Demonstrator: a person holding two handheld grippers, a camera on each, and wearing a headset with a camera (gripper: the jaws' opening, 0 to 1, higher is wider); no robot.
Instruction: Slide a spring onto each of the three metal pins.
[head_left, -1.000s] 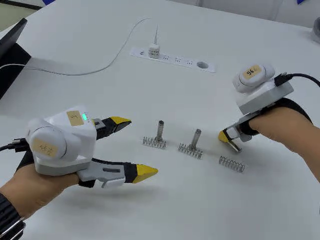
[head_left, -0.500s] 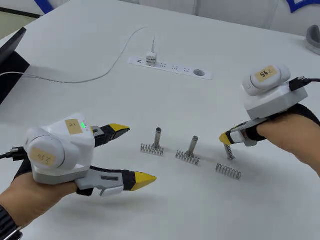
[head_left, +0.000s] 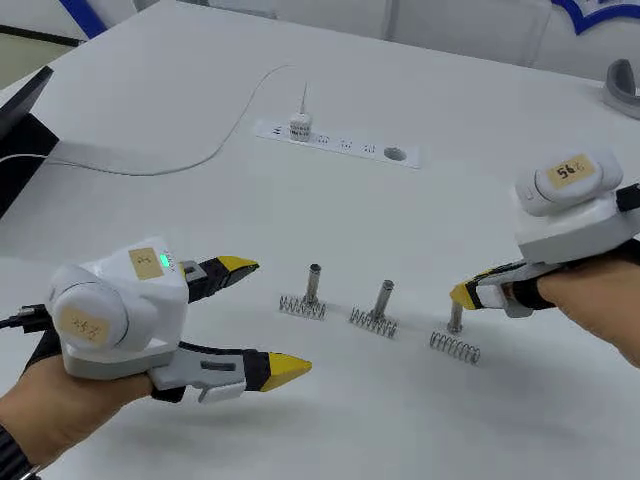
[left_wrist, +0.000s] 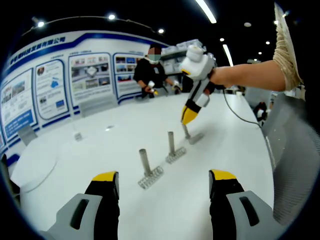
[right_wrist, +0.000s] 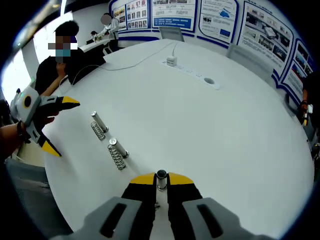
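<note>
The right claw (head_left: 462, 295) grips a pin (head_left: 455, 318) upright just beside the rightmost spring (head_left: 455, 348), toward the bench's (head_left: 450, 200) near edge, while the left claw (head_left: 266, 315) hangs open, well apart.

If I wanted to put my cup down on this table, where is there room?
Bare table lies between the power strip and the pins, and in front of the springs toward the near edge. Crowded: the row of pins, with the left gripper open at one end and the right gripper shut on the end pin.
</note>
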